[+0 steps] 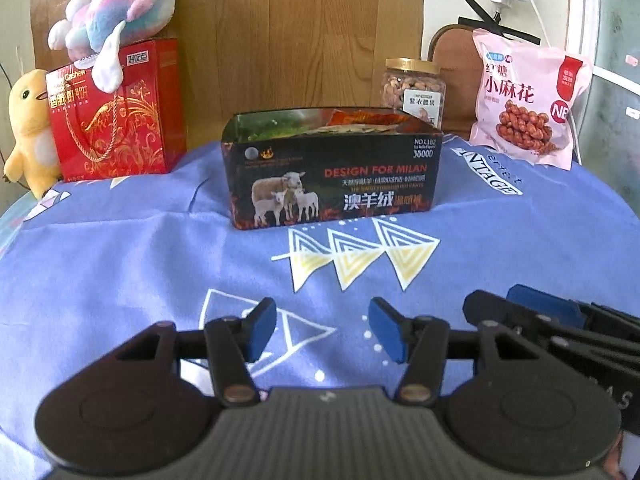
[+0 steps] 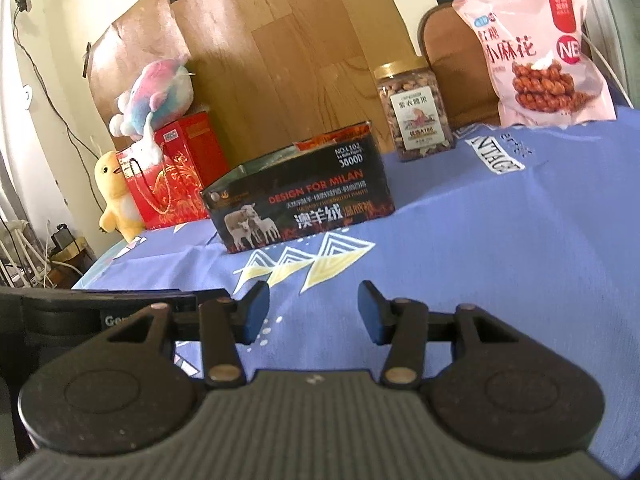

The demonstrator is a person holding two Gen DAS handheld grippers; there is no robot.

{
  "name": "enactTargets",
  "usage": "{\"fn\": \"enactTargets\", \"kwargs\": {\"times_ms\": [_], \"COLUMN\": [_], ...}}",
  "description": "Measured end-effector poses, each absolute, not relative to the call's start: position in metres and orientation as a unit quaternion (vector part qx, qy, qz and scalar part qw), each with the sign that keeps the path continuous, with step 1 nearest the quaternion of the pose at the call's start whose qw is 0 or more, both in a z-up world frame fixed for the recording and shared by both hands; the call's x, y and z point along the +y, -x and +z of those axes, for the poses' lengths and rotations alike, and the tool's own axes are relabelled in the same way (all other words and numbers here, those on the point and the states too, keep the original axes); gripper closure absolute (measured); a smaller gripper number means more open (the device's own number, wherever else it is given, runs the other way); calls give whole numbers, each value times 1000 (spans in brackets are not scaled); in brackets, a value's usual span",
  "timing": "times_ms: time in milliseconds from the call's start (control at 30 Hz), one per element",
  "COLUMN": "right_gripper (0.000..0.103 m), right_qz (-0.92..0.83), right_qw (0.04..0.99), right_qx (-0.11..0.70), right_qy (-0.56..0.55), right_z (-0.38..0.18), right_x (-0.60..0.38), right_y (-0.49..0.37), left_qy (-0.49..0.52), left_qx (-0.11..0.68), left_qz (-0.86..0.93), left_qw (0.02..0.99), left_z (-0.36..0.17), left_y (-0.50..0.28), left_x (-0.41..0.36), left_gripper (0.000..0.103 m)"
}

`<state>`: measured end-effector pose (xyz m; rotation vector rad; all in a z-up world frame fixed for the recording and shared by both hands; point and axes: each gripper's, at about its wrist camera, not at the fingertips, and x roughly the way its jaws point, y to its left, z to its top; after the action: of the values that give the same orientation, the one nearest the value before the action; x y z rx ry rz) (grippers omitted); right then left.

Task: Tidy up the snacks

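Observation:
A black open box with a sheep picture (image 1: 334, 178) stands mid-table and holds several snack packets (image 1: 360, 120); it also shows in the right wrist view (image 2: 300, 200). A clear jar of nuts with a gold lid (image 1: 414, 90) (image 2: 418, 110) stands behind it to the right. A pink snack bag (image 1: 528, 100) (image 2: 540, 52) leans upright at the far right. My left gripper (image 1: 322, 330) is open and empty, low over the cloth in front of the box. My right gripper (image 2: 313, 312) is open and empty, and shows in the left wrist view (image 1: 536, 312) beside the left one.
A blue patterned tablecloth (image 1: 120, 260) covers the table. A red gift bag (image 1: 116, 112) stands at the back left with a pastel plush (image 1: 120, 12) on top and a yellow duck plush (image 1: 30, 128) beside it. A wooden board (image 1: 280, 40) and a chair back (image 1: 456, 64) stand behind.

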<state>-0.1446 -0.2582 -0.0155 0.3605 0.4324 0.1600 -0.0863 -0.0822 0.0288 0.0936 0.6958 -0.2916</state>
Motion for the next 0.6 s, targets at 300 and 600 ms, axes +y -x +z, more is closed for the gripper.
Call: {"fn": "enactTargets", "kwargs": {"times_ms": [300,600], "right_gripper": [46,45], "right_qz": [73,71], "right_qw": [959,958], "right_qx": [205,207], "right_qy": [-184,-183], "right_z": [-13,-14], "right_x": [-260,-259], "right_y": [147,146], "left_qy": [-54,-64], "left_qx": [334,320], "left_qz": [-143,-135], "left_qw": [930,936], "left_z": [29,32], "left_y": [88,91], "left_x": [-85,-85], "left_gripper": [48,34]}}
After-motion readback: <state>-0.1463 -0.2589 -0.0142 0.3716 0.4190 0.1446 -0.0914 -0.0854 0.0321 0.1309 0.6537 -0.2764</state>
